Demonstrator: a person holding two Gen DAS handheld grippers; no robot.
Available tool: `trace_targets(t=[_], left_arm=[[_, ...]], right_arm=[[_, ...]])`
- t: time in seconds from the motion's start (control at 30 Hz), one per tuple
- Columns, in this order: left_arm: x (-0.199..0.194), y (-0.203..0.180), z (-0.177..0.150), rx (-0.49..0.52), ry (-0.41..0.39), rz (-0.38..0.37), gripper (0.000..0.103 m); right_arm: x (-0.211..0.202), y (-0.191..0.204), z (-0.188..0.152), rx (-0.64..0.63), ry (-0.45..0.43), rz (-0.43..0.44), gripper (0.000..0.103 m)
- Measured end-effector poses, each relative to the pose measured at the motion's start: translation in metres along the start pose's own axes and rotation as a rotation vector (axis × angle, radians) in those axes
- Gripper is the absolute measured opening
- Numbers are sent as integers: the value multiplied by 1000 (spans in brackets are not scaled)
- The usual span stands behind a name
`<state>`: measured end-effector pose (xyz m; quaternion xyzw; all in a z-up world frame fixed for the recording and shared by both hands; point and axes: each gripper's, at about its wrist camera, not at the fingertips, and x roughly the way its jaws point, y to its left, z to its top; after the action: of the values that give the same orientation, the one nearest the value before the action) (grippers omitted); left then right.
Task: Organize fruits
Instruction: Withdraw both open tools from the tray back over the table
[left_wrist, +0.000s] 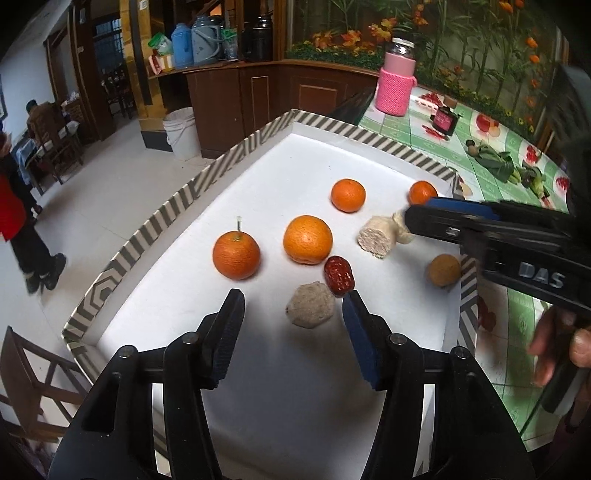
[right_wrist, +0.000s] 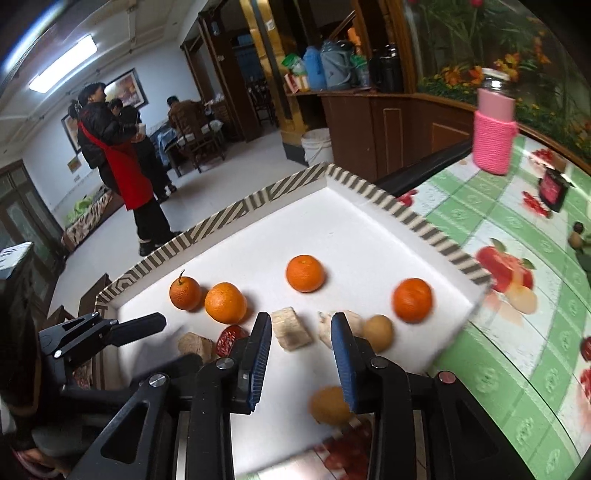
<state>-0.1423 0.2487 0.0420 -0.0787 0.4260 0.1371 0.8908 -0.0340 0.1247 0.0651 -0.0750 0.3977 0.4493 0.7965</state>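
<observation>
A white tray with a striped rim (left_wrist: 166, 214) (right_wrist: 229, 218) holds several oranges, among them one with a stem (left_wrist: 236, 254) (right_wrist: 184, 292) and a bigger one (left_wrist: 307, 240) (right_wrist: 225, 302). My left gripper (left_wrist: 294, 299) is open, with a grey-beige lump (left_wrist: 312, 304) lying untouched on the tray between its fingers and a red date (left_wrist: 338, 275) just beyond. My right gripper (right_wrist: 301, 319) (left_wrist: 413, 214) is open over a pale chunk (right_wrist: 291, 328) (left_wrist: 376, 236). One brown round fruit (right_wrist: 378, 332) (left_wrist: 444, 270) sits by the tray's right rim. Another, blurred (right_wrist: 328, 404), is beside the right finger.
A green fruit-patterned tablecloth (left_wrist: 517, 155) spreads right of the tray, with a pink knit-covered bottle (left_wrist: 395, 88) (right_wrist: 495, 140), a small dark box (left_wrist: 445, 120) and leafy greens (left_wrist: 495, 162) on it. Left of the tray the table drops to the floor; people stand far off.
</observation>
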Motion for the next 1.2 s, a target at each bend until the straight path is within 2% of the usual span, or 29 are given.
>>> trace_targets(t=[0.3, 0.53, 0.7, 0.9, 1.2], left_arm=[[-15, -29, 10, 33, -71, 6, 56], [-13, -73, 21, 67, -91, -38, 56], [-9, -117, 26, 133, -101, -67, 56], [1, -158, 30, 185, -90, -108, 56], [24, -199, 45, 194, -11, -214, 56]], right_arm=[[-39, -23, -20, 60, -54, -48, 32], [-69, -47, -35, 108, -80, -99, 32], [-89, -75, -50, 167, -96, -149, 32], [-112, -114, -74, 250, -106, -206, 32], [-140, -173, -99, 364, -104, -309, 33]])
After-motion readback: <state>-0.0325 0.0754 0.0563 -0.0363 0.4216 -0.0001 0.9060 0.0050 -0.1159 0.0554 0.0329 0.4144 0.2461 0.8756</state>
